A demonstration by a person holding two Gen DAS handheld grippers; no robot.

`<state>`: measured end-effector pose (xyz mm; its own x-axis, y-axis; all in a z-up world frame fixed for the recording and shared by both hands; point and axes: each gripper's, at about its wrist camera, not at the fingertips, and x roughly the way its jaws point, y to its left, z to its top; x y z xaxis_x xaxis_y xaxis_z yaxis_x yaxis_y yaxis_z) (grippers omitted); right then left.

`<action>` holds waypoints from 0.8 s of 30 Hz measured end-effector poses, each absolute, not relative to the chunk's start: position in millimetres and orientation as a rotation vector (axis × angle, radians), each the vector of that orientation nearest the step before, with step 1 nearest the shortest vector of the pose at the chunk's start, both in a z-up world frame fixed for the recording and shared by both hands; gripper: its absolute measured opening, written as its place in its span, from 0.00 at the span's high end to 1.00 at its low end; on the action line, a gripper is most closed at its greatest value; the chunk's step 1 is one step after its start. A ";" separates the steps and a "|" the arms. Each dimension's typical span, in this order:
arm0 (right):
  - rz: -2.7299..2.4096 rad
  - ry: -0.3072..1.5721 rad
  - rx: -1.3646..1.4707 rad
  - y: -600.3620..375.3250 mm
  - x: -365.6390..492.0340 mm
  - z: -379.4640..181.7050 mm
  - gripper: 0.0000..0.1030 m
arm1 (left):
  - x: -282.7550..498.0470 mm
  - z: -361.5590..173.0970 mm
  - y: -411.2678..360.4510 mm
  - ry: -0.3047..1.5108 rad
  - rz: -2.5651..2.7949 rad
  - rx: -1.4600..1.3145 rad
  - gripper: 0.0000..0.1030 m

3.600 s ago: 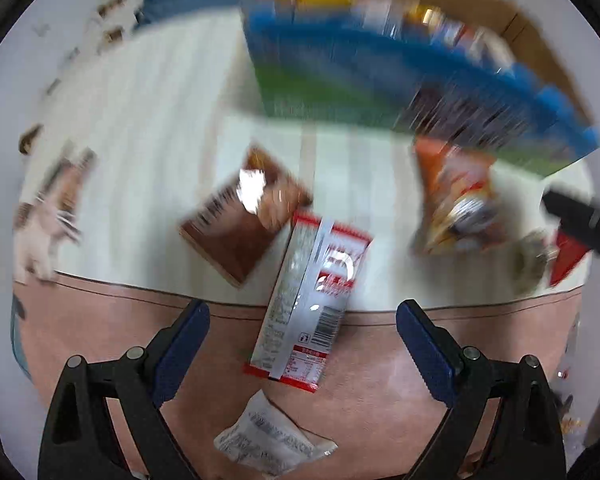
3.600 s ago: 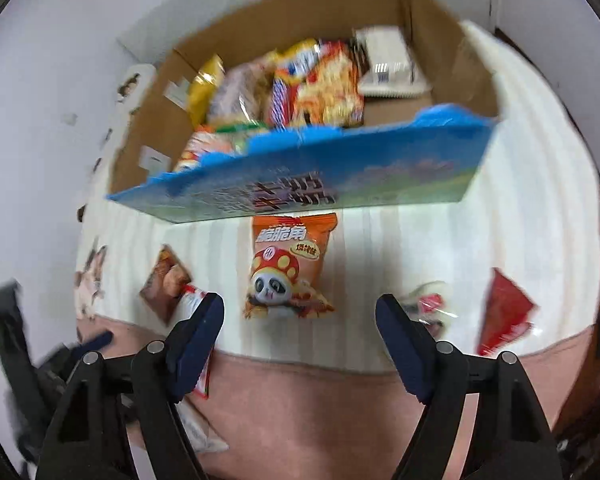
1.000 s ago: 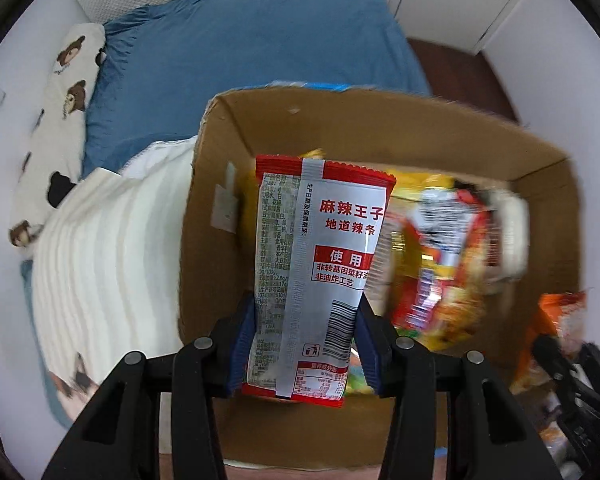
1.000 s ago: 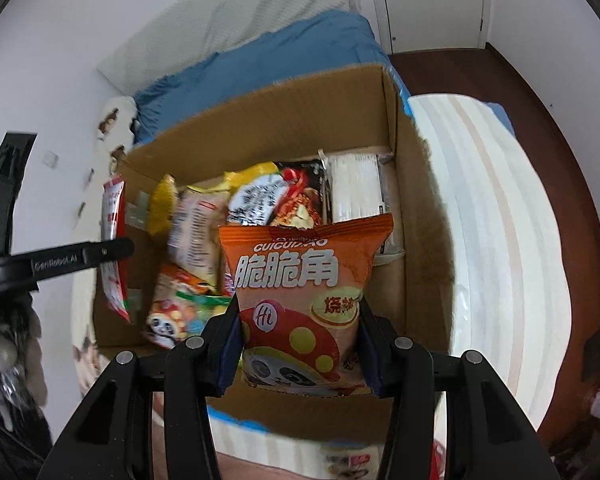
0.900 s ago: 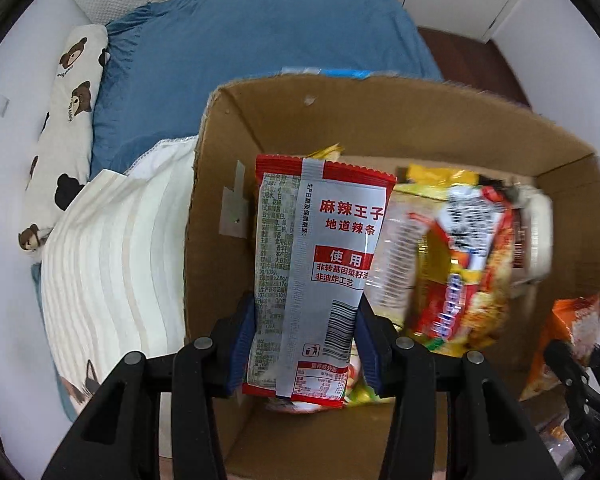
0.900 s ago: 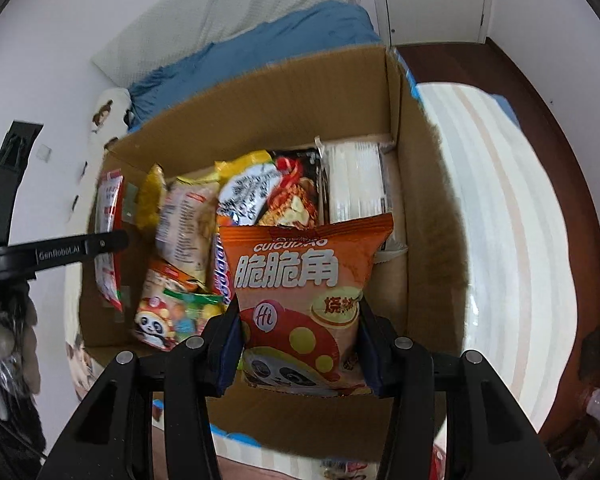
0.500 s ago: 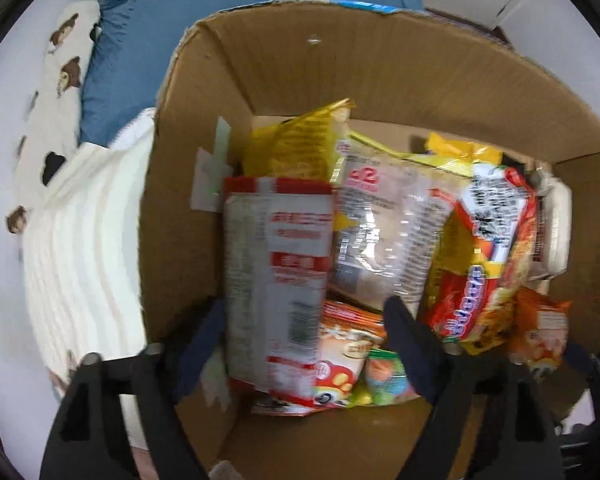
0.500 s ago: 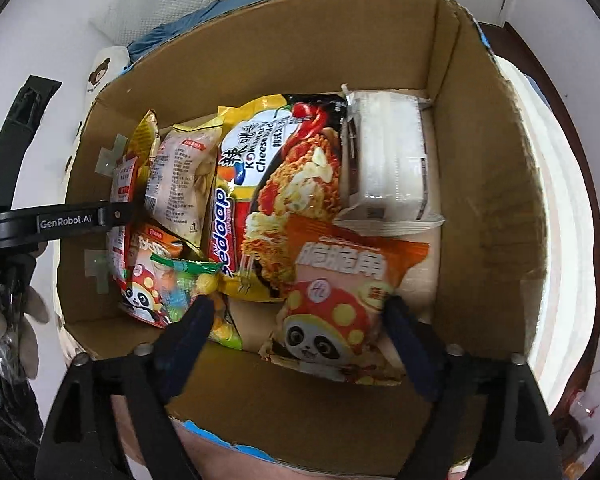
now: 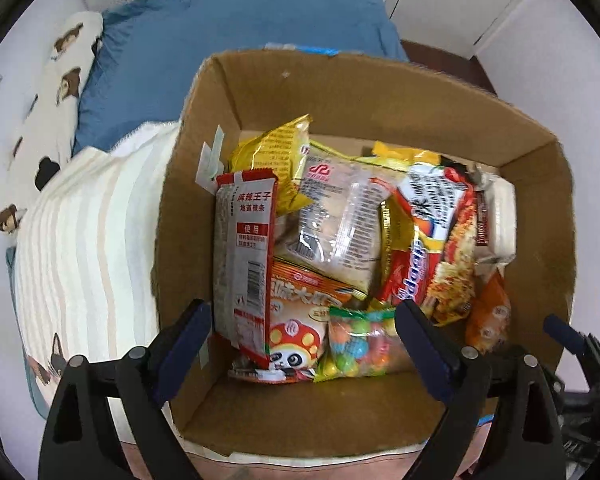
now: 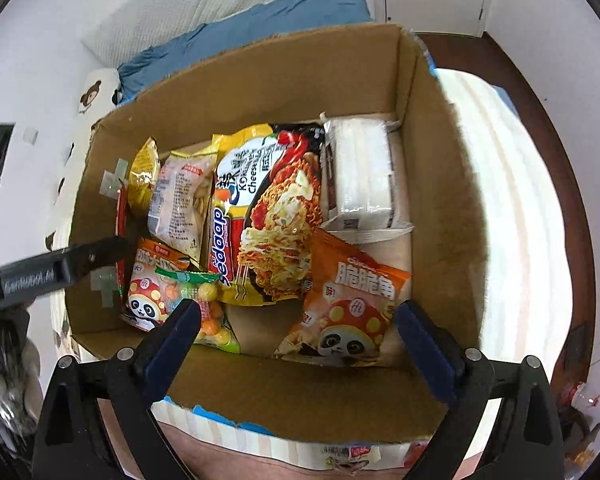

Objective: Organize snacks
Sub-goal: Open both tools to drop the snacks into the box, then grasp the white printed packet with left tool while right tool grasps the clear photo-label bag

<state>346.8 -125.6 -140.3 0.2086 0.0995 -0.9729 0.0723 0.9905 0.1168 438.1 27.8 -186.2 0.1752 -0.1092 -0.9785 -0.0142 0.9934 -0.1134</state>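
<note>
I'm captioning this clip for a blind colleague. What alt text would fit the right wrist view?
The right hand-held gripper hangs open above a cardboard box packed with snacks, with an orange panda chip bag lying just beyond its fingertips. Further in lie a noodle packet, a white wrapped pack and a candy bag; the left hand-held gripper reaches in from the left.

Both wrist views look steeply down, close over the cardboard box [image 9: 188,208]. Left sits left, right sits right; they share its packed interior.

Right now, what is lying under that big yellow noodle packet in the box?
The noodle packet overlaps the top corner of the orange panda snack bag and bare cardboard box floor shows at its lower edge. Whatever lies beneath its middle is covered.
</note>
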 end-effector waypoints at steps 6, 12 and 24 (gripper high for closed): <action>0.014 1.309 0.141 -124.5 329.5 -119.2 0.03 | 396.3 -154.1 12.8 1.265 -0.075 -0.086 0.09; 0.032 1.212 0.128 -115.1 303.3 -88.0 0.03 | 353.7 -111.4 13.0 1.121 -0.085 -0.085 0.09; 0.137 1.231 0.079 -83.7 198.7 -87.0 0.03 | 251.9 -109.1 37.2 1.070 -0.047 -0.142 0.09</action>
<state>198.7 -83.7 -87.0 0.3269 0.1469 -0.9336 -0.0621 0.9890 0.1339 251.9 37.2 -109.1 0.4799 -0.1072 -0.8707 -0.0306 0.9899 -0.1388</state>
